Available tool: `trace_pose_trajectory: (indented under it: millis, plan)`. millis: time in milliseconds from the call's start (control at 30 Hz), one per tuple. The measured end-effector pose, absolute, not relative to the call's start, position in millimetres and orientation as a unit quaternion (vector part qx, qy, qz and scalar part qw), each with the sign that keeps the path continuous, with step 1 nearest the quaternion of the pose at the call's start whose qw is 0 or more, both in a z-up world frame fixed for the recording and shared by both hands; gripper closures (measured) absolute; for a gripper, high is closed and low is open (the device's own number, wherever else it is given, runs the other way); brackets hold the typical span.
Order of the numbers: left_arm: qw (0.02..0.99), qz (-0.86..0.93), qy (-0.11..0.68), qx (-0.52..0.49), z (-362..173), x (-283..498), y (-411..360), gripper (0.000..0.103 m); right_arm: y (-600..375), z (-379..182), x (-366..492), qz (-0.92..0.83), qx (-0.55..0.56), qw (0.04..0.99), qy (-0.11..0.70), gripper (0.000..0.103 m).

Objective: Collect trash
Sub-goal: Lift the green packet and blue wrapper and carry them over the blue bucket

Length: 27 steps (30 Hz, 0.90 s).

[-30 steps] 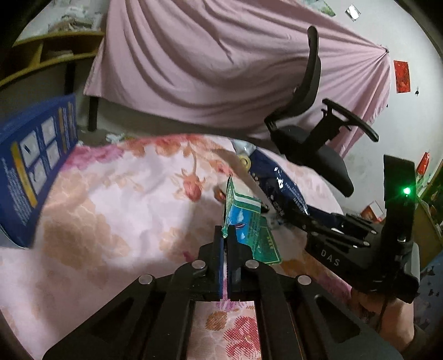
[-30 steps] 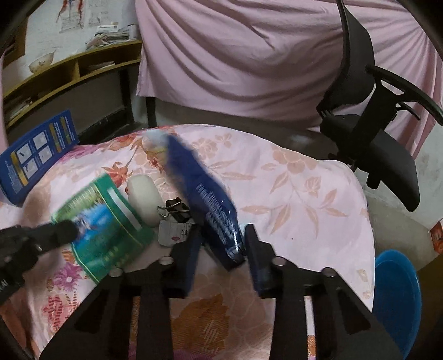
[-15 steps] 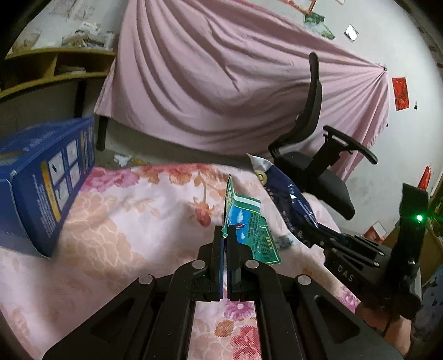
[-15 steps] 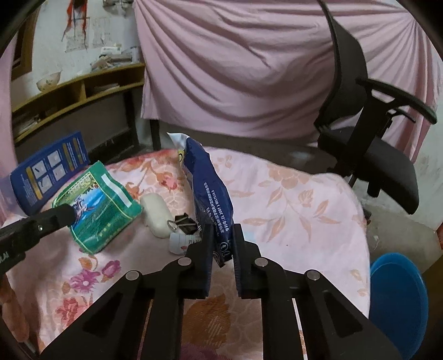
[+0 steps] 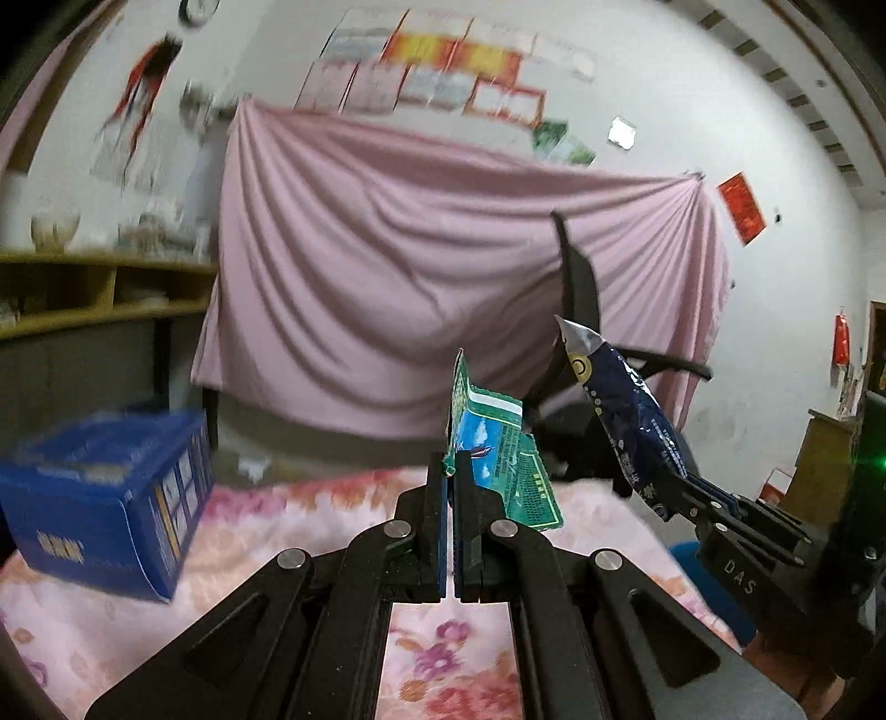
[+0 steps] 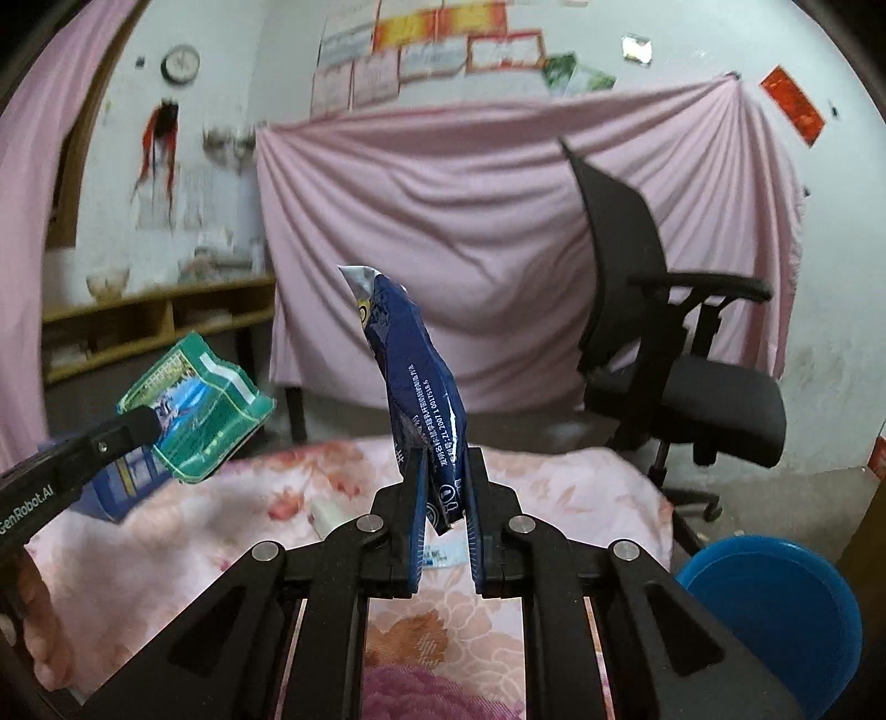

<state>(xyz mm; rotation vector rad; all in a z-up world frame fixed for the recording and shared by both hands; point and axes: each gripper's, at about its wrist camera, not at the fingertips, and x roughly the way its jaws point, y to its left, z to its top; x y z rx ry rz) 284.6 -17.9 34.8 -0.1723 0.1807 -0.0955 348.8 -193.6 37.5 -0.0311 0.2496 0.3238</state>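
Rear wall [image 6: 288,99]: white, carrying a round clock [image 6: 180,63] and rows of posted papers [image 6: 443,44]. A pink draped cloth [image 6: 470,232] hangs below them. Wooden shelving [image 6: 155,321] stands at left. A black office chair [image 6: 664,343] stands at right. Lighting is dim.

Blue box [image 5: 111,498] blocks left, office chair [image 6: 681,354] & blue bin [image 6: 775,603] right; air between open.
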Motion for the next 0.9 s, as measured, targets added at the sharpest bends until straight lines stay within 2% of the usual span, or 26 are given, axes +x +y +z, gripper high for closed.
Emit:
trace_pose_trajectory:
  millis: [333, 900]
  plan:
    - [0.994, -0.085, 0.026, -0.062, 64, 259, -76, 0.103, -247, 70, 301, 0.089, 0.011, 0.996, 0.025, 0.092]
    - [0.981, -0.181, 0.060, -0.032, 74, 293, -216, 0.103, -365, 61, 295, -0.037, 0.070, 0.996, 0.050, 0.092]
